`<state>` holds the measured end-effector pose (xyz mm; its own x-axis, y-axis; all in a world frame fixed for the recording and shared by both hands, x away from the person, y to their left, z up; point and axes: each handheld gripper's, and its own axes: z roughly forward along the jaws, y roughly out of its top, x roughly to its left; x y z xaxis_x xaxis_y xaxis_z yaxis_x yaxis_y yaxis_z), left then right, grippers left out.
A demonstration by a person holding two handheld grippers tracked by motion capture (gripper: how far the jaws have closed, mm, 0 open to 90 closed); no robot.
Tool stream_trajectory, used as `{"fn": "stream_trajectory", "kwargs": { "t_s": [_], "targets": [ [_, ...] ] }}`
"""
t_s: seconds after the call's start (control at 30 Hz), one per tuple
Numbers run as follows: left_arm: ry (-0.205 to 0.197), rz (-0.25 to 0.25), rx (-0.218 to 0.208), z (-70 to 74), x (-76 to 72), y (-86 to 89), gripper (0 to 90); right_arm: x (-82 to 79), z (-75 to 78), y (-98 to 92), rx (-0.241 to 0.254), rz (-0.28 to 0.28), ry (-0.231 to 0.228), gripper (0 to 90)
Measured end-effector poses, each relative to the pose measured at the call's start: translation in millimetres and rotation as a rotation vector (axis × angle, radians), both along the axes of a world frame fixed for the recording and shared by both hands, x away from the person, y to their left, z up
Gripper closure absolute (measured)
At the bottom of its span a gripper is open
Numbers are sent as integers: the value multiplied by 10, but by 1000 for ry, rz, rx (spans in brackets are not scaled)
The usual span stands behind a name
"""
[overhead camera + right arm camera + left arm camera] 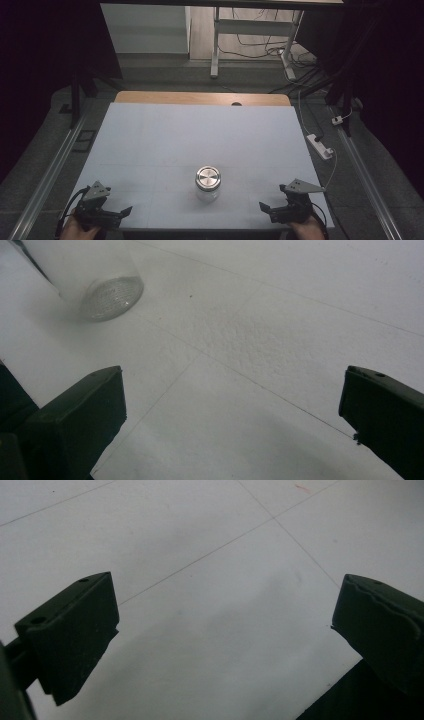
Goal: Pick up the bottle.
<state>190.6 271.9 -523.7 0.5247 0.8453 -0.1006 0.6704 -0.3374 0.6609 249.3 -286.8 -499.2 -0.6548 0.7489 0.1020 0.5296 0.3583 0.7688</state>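
Item 1: clear glass jar with a round brushed-metal lid (207,183). Stands upright on the counter, between the two claws and slightly farther out than both; well apart from each. In the right claw's view its ribbed glass base (111,296) sits at the upper left, ahead of the left-hand jaw and touching neither jaw.

Item 2: pale grey-white flat counter (200,135), crossed by thin seam lines. A strip of bare wood edge (200,98) shows along its far side, well beyond both claws.

Item 3: left claw (120,214), black, two-jawed, with a grey three-cornered plate on top. Held in a hand (75,231) at the near left corner of the counter, jaws pointing inward toward the jar. In its own view (220,625) the jaws stand spread wide with only bare counter surface between them; nothing gripped.

Item 4: right claw (267,210), same make, grey plate on top. Held in a hand (305,231) at the near right corner, jaws pointing inward toward the jar. In its own view (232,405) the jaws are spread wide, with bare counter between them; nothing gripped.

Item 5: white power strip (320,146) with white cable, lying on the dark floor beyond the right claw, just off the counter's right edge.

Item 6: white-framed desk legs (216,45) and loose dark cables on the floor, far beyond both claws.
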Motion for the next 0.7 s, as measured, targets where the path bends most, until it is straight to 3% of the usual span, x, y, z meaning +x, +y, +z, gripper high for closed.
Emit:
{"fn": "stream_trajectory", "kwargs": {
  "t_s": [0.13,0.7],
  "targets": [
    [6,5,-24,0,7,26,0,-7,3,6,-4,12,-3,0],
    [12,-7,-41,-2,11,38,0,-15,60,52,26,51,-23,0]
  ]
}}
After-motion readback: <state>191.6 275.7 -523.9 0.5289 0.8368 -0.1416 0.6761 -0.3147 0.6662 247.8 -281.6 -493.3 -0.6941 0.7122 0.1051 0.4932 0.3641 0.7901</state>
